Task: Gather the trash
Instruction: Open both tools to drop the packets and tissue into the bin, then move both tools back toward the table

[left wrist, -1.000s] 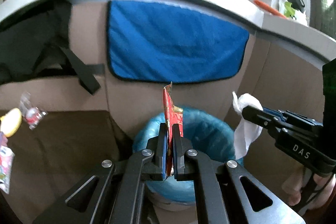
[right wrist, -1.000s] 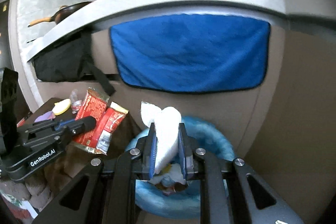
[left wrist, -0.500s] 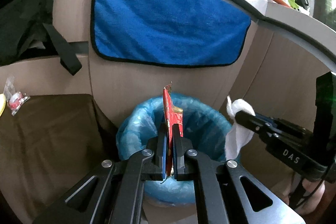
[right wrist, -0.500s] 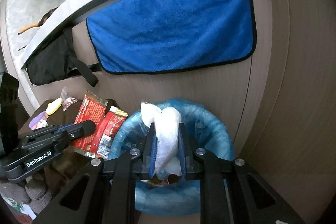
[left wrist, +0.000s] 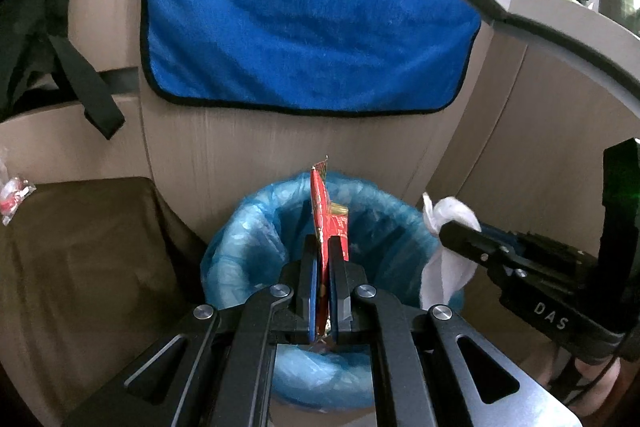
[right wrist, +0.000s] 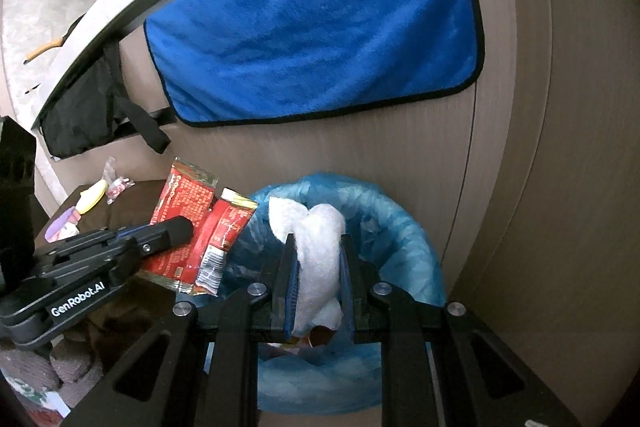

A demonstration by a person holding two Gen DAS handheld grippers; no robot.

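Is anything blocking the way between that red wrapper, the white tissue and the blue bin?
Nothing visible does. The red wrapper and the white tissue hang over the open mouth of the blue-lined bin.

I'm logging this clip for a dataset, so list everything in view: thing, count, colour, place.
Trash bin: one, lined with a blue bag, on the floor against the cabinet.
Towel: one, blue with black edging, hanging on the cabinet front.
Snack wrappers: red, apparently two, pinched in the left gripper beside the bin.
Tissue: one, white, crumpled, held above the bin.
Black bag: one, hanging left of the towel.
Brown table: one, left of the bin.
Small packets: a few, yellow, pink and clear, on the table.
Left gripper: black, jaws shut on the wrappers.
Right gripper: black, jaws shut on the tissue.
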